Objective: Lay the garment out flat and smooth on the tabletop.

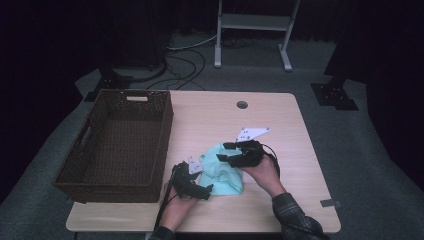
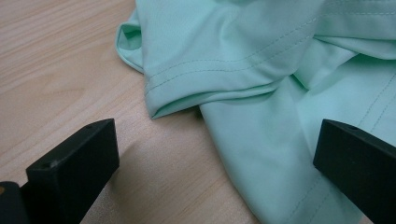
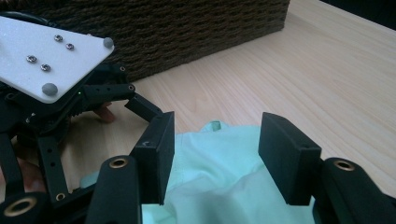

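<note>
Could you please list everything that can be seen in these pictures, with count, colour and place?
Garment: one, mint green, crumpled on the table's near middle, between the two claws.
Basket: one, dark brown wicker, on the table's left side.
Table: one, light wood, with a round hole near its far edge.
Stand: one, grey metal, on the floor beyond the table.
Cables: several, dark, on the floor behind the table.
Left claw: one, black, open at the garment's near left edge.
Right claw: one, black, jaws apart above the garment.
Hands: two, the right in a plaid sleeve.
</note>
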The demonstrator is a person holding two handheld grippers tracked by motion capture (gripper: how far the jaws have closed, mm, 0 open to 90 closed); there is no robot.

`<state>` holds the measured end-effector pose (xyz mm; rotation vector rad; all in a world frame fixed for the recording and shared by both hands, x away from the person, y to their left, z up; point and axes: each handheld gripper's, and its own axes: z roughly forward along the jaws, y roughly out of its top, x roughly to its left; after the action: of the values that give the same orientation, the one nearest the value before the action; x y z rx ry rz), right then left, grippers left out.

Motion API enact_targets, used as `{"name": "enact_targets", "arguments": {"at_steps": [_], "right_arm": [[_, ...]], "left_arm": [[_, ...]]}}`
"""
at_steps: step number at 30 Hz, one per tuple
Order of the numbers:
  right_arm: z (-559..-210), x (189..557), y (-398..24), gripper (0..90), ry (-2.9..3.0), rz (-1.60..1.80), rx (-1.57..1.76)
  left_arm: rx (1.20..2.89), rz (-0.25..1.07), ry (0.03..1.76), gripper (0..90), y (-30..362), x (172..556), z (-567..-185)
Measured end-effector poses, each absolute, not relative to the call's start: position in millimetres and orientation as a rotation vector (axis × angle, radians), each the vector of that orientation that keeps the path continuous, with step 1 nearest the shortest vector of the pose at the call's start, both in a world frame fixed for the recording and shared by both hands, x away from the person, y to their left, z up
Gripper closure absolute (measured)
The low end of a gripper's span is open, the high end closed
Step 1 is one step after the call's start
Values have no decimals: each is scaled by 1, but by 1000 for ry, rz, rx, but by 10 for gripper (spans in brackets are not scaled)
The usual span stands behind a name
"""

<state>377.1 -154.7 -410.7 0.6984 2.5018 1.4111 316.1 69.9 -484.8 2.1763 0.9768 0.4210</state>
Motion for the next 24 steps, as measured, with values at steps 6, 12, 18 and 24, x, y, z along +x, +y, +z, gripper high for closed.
{"name": "enact_targets", "arguments": {"at_steps": [6,12,18,24], "right_arm": [[-411,379,-147,460,2512,1399,685],[-412,381,-142,478,2519,1389,680],[-414,383,-134,499,2527,1388,673],[-417,387,-127,520,2545,1385,675]], "left_arm": [[2176,422,977,0,70,316,-485],[2177,421,977,0,70,316,-485],[2177,421,977,0,70,316,-485],[2177,420,977,0,70,316,-485]]}}
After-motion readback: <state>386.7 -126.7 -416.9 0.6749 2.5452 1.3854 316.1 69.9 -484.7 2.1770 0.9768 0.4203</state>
